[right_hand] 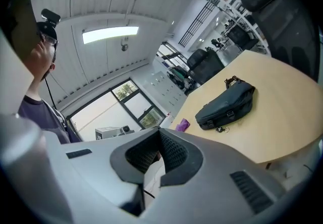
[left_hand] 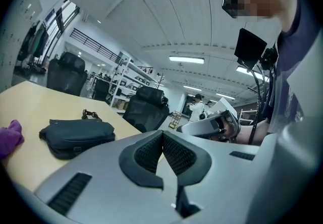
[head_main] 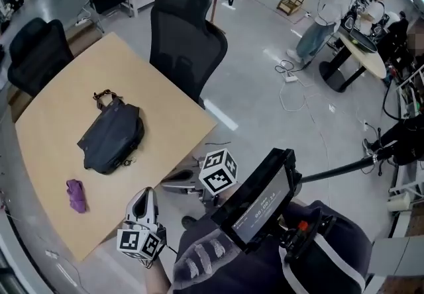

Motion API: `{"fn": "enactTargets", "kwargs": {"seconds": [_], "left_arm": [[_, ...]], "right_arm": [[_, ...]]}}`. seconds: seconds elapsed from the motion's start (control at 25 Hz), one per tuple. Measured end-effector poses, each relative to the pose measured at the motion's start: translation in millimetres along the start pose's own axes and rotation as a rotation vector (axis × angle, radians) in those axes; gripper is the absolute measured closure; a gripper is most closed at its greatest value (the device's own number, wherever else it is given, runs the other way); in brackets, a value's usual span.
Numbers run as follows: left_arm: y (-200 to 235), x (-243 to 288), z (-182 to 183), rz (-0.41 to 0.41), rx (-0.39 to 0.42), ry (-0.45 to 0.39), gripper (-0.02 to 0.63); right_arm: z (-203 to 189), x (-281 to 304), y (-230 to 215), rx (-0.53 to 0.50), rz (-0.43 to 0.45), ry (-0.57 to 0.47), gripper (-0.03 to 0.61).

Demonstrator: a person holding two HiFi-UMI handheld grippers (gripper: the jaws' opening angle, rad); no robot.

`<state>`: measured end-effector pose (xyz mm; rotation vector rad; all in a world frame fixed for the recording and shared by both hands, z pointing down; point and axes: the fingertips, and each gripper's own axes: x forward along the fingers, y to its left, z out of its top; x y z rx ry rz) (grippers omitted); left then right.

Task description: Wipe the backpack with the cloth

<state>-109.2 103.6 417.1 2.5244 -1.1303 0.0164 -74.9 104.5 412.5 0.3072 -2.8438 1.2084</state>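
Backpack (head_main: 111, 137) is lying flat on the table (head_main: 59, 114), close to the middle. It's dark, near black, soft and slumped, nothing propping it up. Its carry loop, with a brownish clasp, sits at the end aimed at the table's far corner. The rounded bottom end points back toward the near corner. A small metal ring pokes out along one long side. Cloth (head_main: 76, 195) is a small purple wad, crumpled. It lies beyond the bag's bottom end, clearly apart from it, near the edge running along the head view's lower left.
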Motion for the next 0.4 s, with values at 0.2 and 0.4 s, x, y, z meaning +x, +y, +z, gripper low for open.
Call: {"fn": "enactTargets", "kwargs": {"seconds": [0.2, 0.4], "left_arm": [[-13.4, 5.2, -8.3, -0.087, 0.028, 0.017, 0.604], [-12.1, 54.6, 39.8, -0.106, 0.084, -0.112, 0.604]], "right_arm": [[-18.7, -23.8, -0.7, 0.07, -0.078, -0.105, 0.575], [33.2, -43.9, -30.5, -0.048, -0.116, -0.125, 0.575]]}}
